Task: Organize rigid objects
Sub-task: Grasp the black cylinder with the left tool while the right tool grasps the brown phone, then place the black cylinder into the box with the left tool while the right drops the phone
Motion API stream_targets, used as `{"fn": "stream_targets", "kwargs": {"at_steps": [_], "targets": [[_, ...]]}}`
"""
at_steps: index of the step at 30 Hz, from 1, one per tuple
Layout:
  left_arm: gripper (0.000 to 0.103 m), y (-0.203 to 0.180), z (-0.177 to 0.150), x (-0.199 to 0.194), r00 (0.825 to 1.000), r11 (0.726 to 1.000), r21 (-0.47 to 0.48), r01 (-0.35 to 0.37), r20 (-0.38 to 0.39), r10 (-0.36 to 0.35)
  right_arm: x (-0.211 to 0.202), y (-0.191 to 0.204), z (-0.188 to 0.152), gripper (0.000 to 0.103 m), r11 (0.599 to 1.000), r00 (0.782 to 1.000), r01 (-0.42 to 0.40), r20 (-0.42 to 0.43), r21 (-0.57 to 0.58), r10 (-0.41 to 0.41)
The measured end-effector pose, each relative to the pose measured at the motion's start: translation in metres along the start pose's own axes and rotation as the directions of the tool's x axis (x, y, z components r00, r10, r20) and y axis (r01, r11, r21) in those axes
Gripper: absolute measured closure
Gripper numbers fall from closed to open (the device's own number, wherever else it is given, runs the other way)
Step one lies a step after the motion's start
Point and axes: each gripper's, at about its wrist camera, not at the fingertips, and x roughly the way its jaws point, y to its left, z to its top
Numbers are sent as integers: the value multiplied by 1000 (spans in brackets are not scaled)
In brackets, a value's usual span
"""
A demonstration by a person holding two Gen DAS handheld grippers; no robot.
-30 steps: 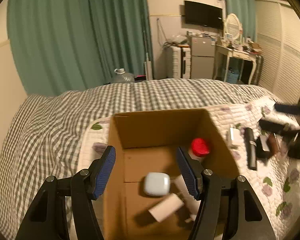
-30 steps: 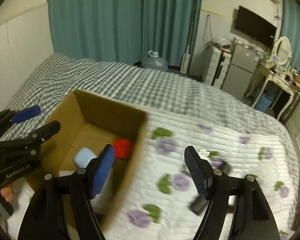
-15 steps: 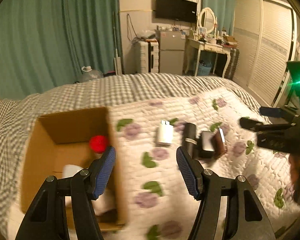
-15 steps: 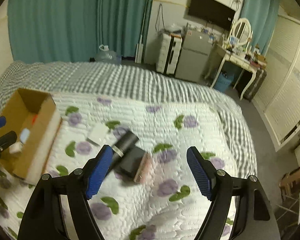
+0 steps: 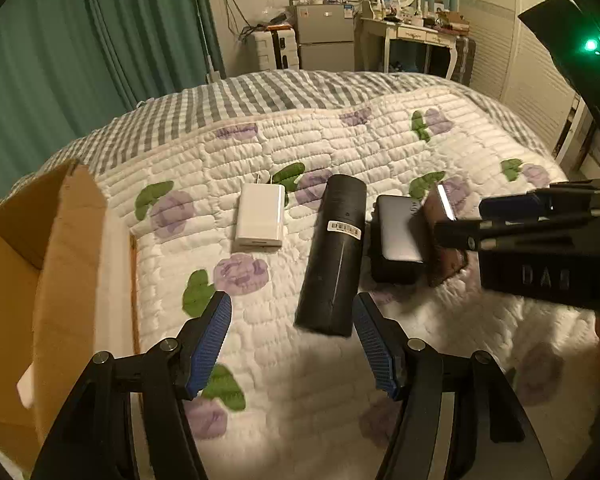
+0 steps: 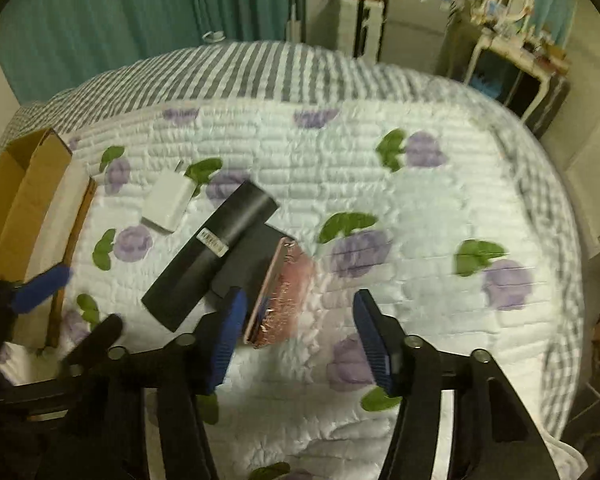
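A black cylinder (image 5: 334, 252) lies on the floral quilt, with a white charger (image 5: 260, 216) to its left and a dark flat case (image 5: 396, 236) and a brown shiny case (image 5: 440, 236) to its right. My left gripper (image 5: 292, 340) is open and empty, just short of the cylinder's near end. My right gripper (image 6: 296, 340) is open and empty, with the pink-brown case (image 6: 282, 296) by its left finger. The cylinder (image 6: 212, 252) and charger (image 6: 168, 200) lie further left. The cardboard box (image 5: 40, 264) stands at the left.
The box also shows at the left edge in the right wrist view (image 6: 24, 184). The right gripper's body (image 5: 540, 240) reaches in from the right in the left wrist view. A checked blanket (image 5: 260, 96) covers the bed's far side. Furniture stands beyond the bed.
Both grippers swung from over the box to the right and came down close to the group of objects on the quilt. Both stayed open and empty.
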Motion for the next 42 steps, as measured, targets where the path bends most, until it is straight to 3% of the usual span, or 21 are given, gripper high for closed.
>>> {"fn": "stream_targets", "kwargs": {"at_steps": [4, 6, 7, 13, 16, 19, 22, 23, 24, 31, 42], "targets": [[37, -5, 5, 17, 1000, 1000, 12, -8, -12, 8, 18, 4, 1, 66, 999, 999, 5, -48, -50, -8], [37, -9, 6, 26, 1000, 999, 31, -10, -22, 11, 18, 0, 0, 79, 996, 997, 51, -48, -68, -54], [37, -12, 7, 31, 1000, 999, 41, -12, -27, 13, 17, -1, 1, 81, 995, 997, 63, -45, -71, -66], [37, -26, 14, 59, 998, 994, 112, -10, -60, 17, 26, -15, 5, 85, 999, 998, -8, -60, -31, 6], [37, -32, 18, 71, 998, 990, 144, -6, -55, 14, 31, -15, 4, 87, 998, 995, -61, -76, -15, 60], [37, -34, 21, 78, 999, 988, 152, -2, -36, 8, 32, -17, 3, 87, 998, 995, -66, -78, -16, 64], [48, -36, 20, 80, 1000, 985, 169, 25, -23, -22, 31, -19, 2, 88, 997, 994, -71, -79, -1, 70], [60, -37, 18, 78, 999, 982, 182, 46, -24, -42, 30, -19, 1, 88, 998, 994, -70, -79, 0, 70], [61, -37, 18, 77, 999, 981, 190, 41, -20, -38, 30, -19, 1, 88, 998, 995, -68, -78, -3, 68], [61, -32, 9, 43, 997, 982, 173, 71, -15, -70, 10, -17, 0, 93, 999, 999, -39, -22, -12, 39], [61, 4, 21, -61, 986, 990, 120, 79, 136, -96, -59, 5, -4, 93, 999, 989, 36, 148, -37, -30]]}}
